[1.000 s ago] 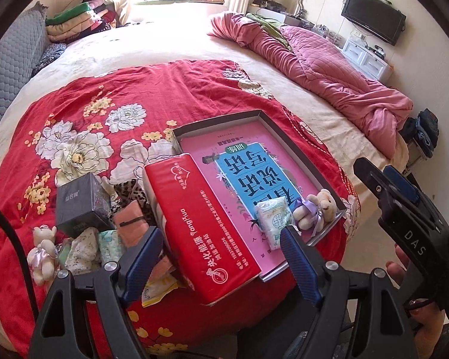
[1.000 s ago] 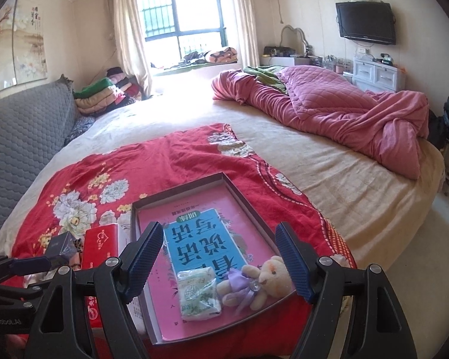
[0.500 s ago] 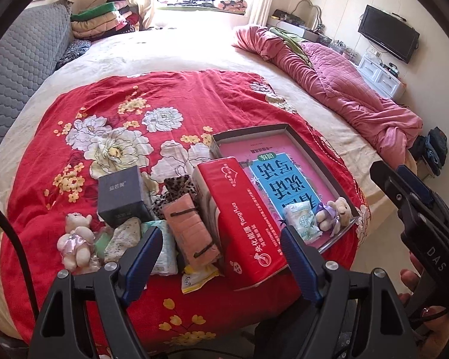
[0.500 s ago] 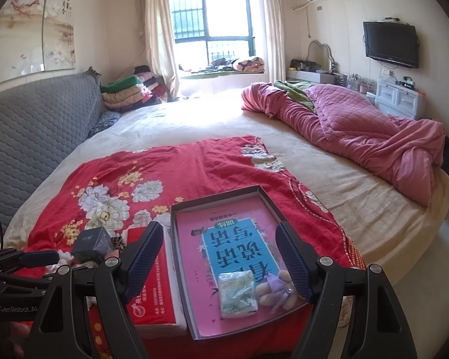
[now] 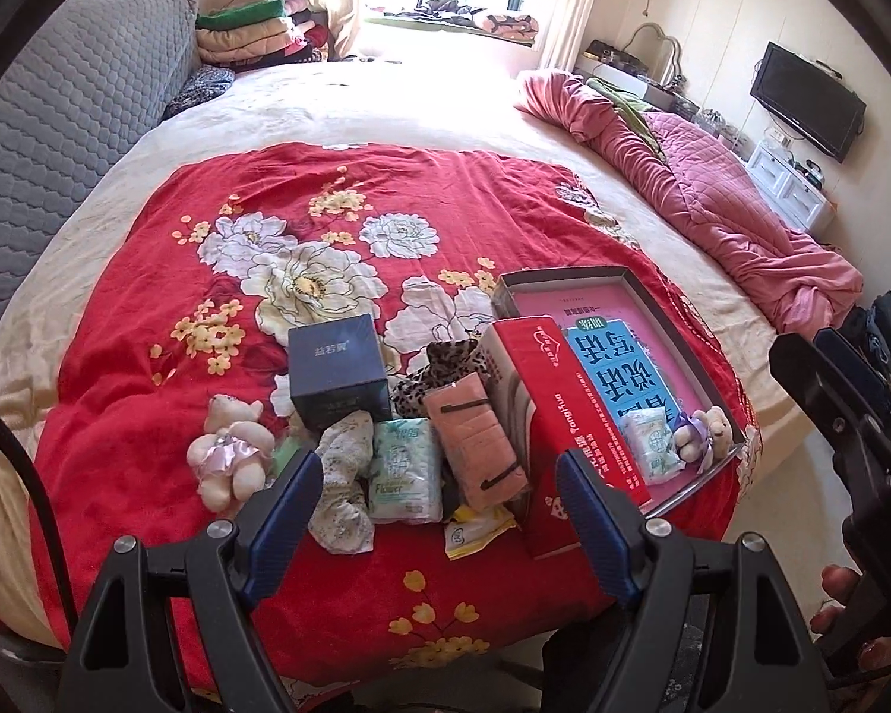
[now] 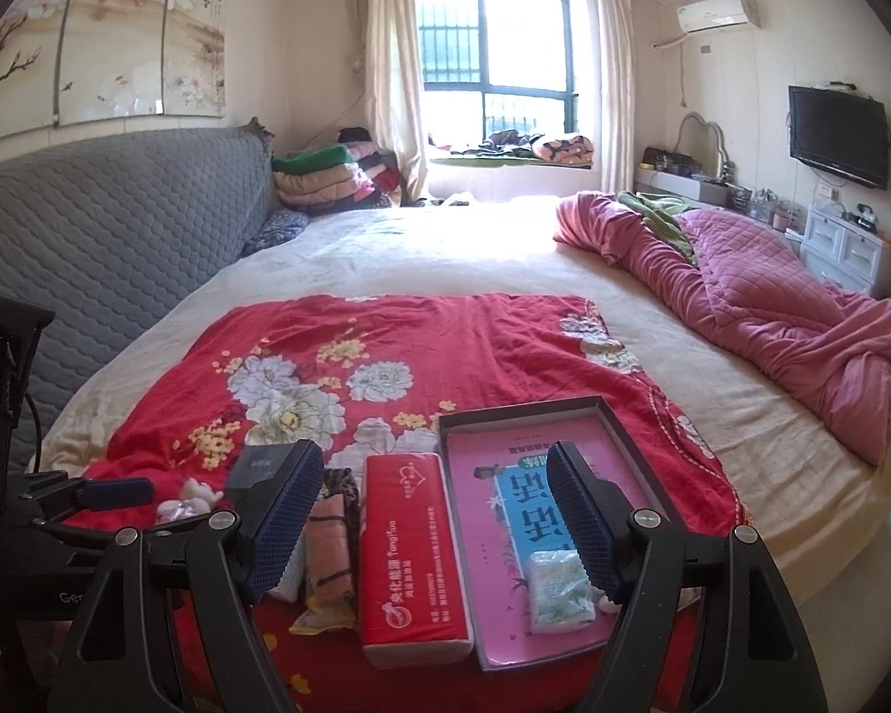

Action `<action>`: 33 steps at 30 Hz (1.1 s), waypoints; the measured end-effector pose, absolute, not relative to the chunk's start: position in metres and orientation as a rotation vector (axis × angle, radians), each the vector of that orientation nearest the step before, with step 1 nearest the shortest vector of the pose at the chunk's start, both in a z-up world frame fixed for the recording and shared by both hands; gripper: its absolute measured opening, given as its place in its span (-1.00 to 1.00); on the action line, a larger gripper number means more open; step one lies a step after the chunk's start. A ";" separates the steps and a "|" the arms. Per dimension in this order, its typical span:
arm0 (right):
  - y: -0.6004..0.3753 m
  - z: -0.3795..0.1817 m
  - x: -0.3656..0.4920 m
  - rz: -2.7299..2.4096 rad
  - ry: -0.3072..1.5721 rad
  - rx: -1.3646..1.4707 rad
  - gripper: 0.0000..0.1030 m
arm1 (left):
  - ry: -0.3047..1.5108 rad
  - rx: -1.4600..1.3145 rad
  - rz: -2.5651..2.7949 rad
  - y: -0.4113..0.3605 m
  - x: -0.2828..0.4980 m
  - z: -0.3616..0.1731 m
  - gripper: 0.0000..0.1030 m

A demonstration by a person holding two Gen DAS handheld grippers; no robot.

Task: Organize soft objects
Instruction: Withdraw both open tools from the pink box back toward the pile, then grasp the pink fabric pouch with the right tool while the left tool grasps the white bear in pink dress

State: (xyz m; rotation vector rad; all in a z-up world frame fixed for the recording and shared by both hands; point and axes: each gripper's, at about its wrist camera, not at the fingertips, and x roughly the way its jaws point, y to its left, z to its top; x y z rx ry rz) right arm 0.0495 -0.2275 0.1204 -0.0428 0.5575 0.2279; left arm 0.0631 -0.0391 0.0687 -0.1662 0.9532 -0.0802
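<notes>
Two grippers hang over the near edge of the red flowered blanket [image 5: 338, 190] that covers the front of the cream bed [image 6: 445, 261]. We see a cluster of things along that near edge. A long red tissue pack [image 5: 570, 410] lies beside the shallow dark tray [image 5: 677, 327], touching its left wall. In the tray lie a pink book with a blue label [image 5: 618, 362], a small white-green tissue packet [image 5: 650, 442] and a small tan bear with a purple bow [image 5: 704, 437], both at the tray's near end.

Left of the red pack lie a folded peach cloth with a dark band [image 5: 475, 442], a leopard-print cloth [image 5: 439, 365] behind it, a mint-green tissue packet [image 5: 401, 469], a pale floral cloth bundle [image 5: 341, 478] and a yellow-white sachet [image 5: 475, 529]. A dark blue box [image 5: 335, 368] stands behind them, and a cream bear in a pink skirt [image 5: 228, 451] sits at the left end.

Our left gripper [image 5: 439, 511] holds its blue pads wide apart with nothing between them; the floral bundle and the mint packet lie just beyond its left finger, the red pack just beyond the right.

Our right gripper [image 6: 433, 520] is also spread and empty, with the red pack lying between its fingers from that view and the tray behind its right finger. A pink quilt [image 6: 802, 309] is bunched along the bed's right edge, well apart.
</notes>
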 end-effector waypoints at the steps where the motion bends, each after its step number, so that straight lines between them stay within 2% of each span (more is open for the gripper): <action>1: -0.224 0.120 0.049 0.234 0.562 -0.046 0.53 | 0.955 -0.174 -0.077 -0.034 0.062 0.068 0.56; 15: -0.194 0.113 0.048 0.272 0.582 -0.109 0.53 | 0.940 -0.258 0.033 0.042 0.052 0.066 0.56; 33: -0.151 0.058 0.061 0.335 0.694 -0.201 0.53 | 1.026 -0.319 0.082 0.087 0.044 0.006 0.56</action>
